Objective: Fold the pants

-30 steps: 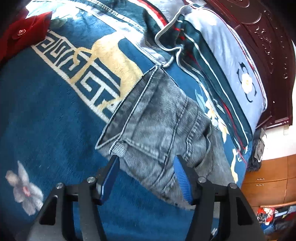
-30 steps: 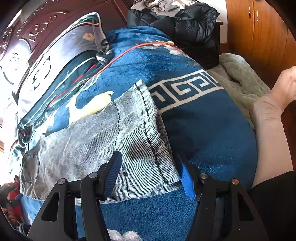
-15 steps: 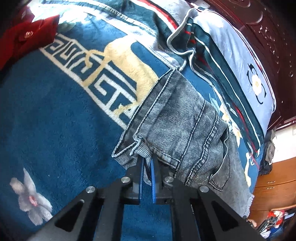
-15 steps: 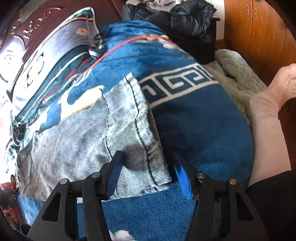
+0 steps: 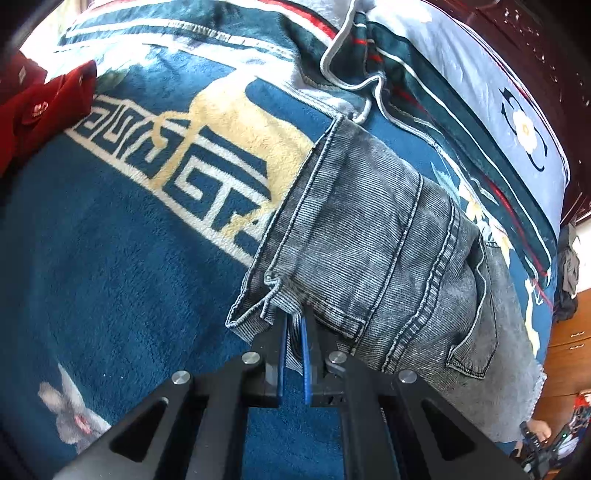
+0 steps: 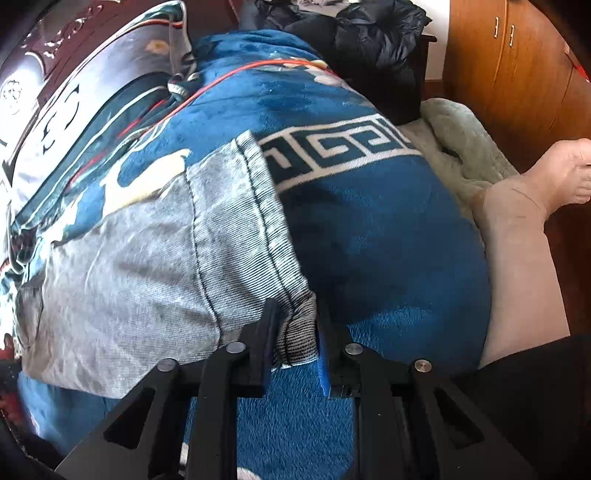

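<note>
Grey denim pants (image 5: 369, 240) lie flat on a blue patterned blanket (image 5: 110, 258), waistband end and back pocket in the left wrist view. My left gripper (image 5: 293, 321) is shut on the near corner of that end, and the cloth bunches up at the blue pads. In the right wrist view the pants (image 6: 147, 266) show their hem end. My right gripper (image 6: 298, 310) is closing its jaws around the hem's near corner, which fills the gap between the pads.
A red garment (image 5: 44, 107) lies at the blanket's far left. A striped pillow (image 5: 461, 96) rests against the dark carved headboard (image 5: 554, 55). A black jacket (image 6: 362, 29), a green blanket (image 6: 461, 147), wooden cabinets (image 6: 509, 59) and a person's leg (image 6: 517, 240) are at the right.
Both grippers stood wide open over the pants' corners. The left one snapped shut on the waistband corner and lifted it slightly; the right one narrowed onto the hem corner.
</note>
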Demonstrator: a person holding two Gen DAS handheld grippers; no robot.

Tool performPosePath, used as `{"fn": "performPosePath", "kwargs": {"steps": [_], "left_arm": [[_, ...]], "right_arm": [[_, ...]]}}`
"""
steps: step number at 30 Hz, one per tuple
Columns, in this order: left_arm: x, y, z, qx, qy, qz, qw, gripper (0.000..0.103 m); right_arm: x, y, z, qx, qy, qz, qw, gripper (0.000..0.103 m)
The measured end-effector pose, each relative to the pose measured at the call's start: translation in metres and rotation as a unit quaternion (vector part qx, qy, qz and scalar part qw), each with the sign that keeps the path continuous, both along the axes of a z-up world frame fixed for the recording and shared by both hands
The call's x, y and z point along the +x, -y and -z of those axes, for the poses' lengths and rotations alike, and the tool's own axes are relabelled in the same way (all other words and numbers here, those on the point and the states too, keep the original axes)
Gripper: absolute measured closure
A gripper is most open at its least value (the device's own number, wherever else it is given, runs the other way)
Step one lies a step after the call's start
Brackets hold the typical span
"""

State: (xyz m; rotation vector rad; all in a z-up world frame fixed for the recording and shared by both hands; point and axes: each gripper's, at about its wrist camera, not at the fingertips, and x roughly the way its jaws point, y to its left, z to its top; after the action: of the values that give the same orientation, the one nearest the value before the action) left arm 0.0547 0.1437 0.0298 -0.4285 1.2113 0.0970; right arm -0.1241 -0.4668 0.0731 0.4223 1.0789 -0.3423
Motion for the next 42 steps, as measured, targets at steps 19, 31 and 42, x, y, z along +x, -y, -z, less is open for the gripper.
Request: {"fn": "performPosePath", "kwargs": {"steps": [19, 31, 42], "left_arm": [[-0.035, 0.189, -0.084, -0.008, 0.137, 0.236, 0.9622, 0.048], [-0.050, 0.361, -0.016, -0.015, 0.075, 0.379, 0.9222, 0.048], [-0.095, 0.451, -0.061, -0.005, 0.140, 0.523, 0.8409, 0.041]], "right_arm": [[0.102, 0.021, -0.008, -0.010, 0.057, -0.111, 0.992, 0.084], [0.114, 0.031, 0.001, -0.033, 0.068, -0.101, 0.992, 0.086], [0.067, 0.086, -0.045, 0.120, 0.107, -0.027, 0.987, 0.048]]}}
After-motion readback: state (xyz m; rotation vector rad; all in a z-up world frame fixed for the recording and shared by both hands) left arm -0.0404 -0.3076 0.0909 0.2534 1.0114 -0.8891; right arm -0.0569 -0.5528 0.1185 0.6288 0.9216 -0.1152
